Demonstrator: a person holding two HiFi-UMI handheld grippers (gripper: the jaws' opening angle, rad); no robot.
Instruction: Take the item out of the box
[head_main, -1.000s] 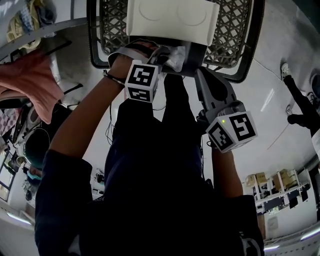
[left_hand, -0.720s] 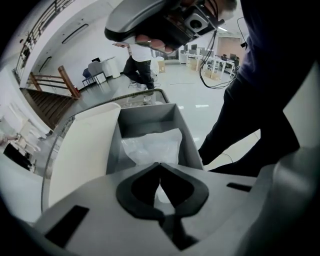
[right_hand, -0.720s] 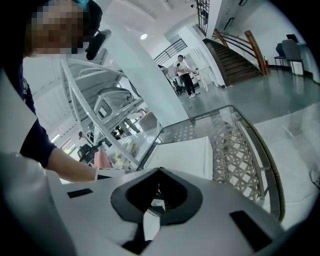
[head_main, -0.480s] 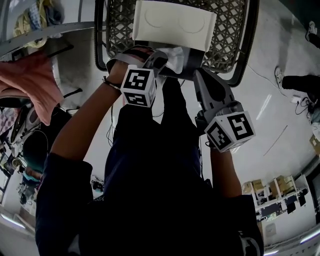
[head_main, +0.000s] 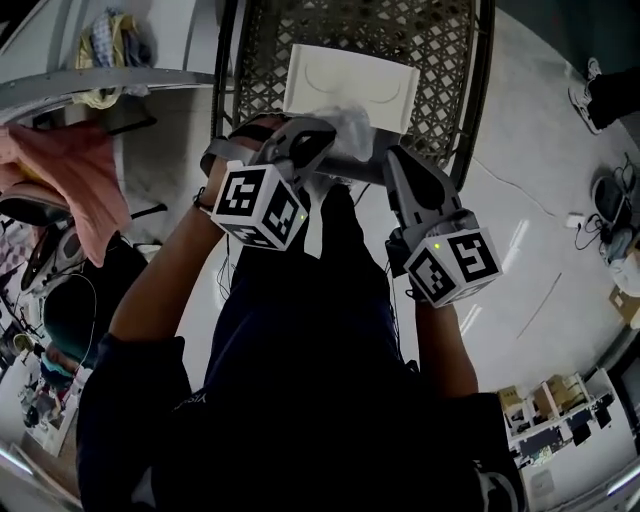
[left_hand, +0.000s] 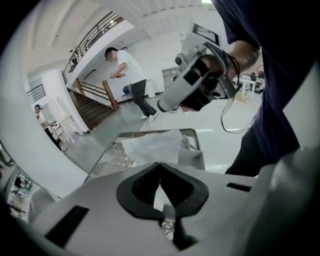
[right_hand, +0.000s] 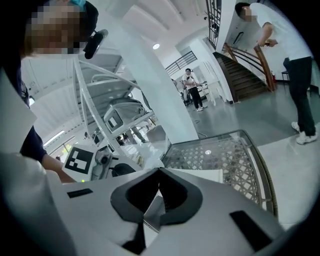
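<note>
A white box (head_main: 350, 82) lies on a lattice-topped table (head_main: 440, 40). Its grey near side (head_main: 372, 158) faces me. My left gripper (head_main: 322, 140) is shut on a crumpled white wrapped item (head_main: 345, 124) that sticks out of the box's near end. In the left gripper view the same white wrap (left_hand: 150, 146) rises beyond the shut left gripper (left_hand: 160, 192), beside the grey box wall (left_hand: 192, 159). My right gripper (head_main: 392, 162) is shut on the box's grey near edge. In the right gripper view a grey flap (right_hand: 152, 210) sits pinched between its jaws.
The table's dark rim (head_main: 484, 90) runs close to the box on the right. A pink cloth (head_main: 80, 170) hangs at the left. Cables (head_main: 600, 200) and a shoe lie on the pale floor. A person (left_hand: 131, 75) walks by a staircase far off.
My left gripper has drawn back toward me and lower left, and more of the white wrap now shows outside the box. The right gripper has stayed on the box's edge.
</note>
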